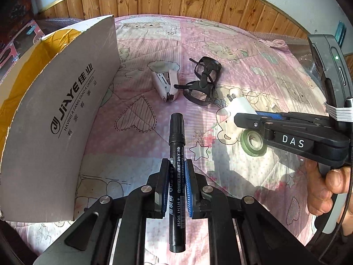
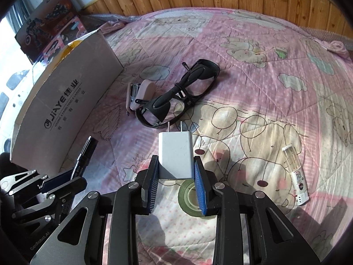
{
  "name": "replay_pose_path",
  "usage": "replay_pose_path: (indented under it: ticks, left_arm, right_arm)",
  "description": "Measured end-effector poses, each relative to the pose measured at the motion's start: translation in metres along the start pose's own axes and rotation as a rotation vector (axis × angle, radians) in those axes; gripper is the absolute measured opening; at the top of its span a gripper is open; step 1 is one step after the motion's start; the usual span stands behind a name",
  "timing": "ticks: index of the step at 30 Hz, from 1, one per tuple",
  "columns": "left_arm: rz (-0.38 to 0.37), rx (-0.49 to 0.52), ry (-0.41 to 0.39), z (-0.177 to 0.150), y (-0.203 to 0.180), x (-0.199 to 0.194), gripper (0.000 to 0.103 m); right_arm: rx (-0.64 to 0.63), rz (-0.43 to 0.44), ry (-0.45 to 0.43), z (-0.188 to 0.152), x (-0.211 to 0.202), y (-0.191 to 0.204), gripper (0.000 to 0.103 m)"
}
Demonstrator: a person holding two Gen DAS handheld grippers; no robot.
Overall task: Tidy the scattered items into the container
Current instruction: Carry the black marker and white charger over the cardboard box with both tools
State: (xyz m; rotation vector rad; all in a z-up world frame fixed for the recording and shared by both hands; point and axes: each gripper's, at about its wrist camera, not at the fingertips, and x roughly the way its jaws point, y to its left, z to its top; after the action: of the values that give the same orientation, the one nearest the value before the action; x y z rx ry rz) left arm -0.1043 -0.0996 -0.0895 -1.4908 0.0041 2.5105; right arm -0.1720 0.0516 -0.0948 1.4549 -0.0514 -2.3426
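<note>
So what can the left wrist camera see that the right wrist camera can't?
Only the left wrist view shows a person's hand holding the other gripper's handle. Only the right wrist view shows the small white tube lying on the quilt. Both show the cardboard box, the stapler, the black glasses, the green tape roll, the left gripper clamping the black marker and the right gripper clamping the white charger.
</note>
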Motion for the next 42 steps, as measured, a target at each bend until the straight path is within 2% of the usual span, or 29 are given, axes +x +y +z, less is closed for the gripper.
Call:
replay_pose_path:
  ticks: [14, 25, 31, 42]
  left_arm:
    - [-0.006, 0.015, -0.031, -0.005, -0.006, -0.029, 0.014]
    - [-0.050, 0.018, -0.048, -0.013, -0.010, -0.052, 0.014]
    - [-0.089, 0.022, -0.054, -0.020, -0.009, -0.067, 0.014]
    - [-0.132, 0.007, -0.096, -0.032, 0.009, -0.099, 0.014]
  right_arm:
    - [-0.014, 0.034, -0.040, -0.021, -0.029, 0.016, 0.032]
    - [0.066, 0.036, -0.073, -0.048, -0.059, 0.016, 0.032]
    - [0.064, 0.018, -0.106, -0.066, -0.082, 0.036, 0.032]
    - [0.075, 0.029, -0.140, -0.075, -0.107, 0.067, 0.032]
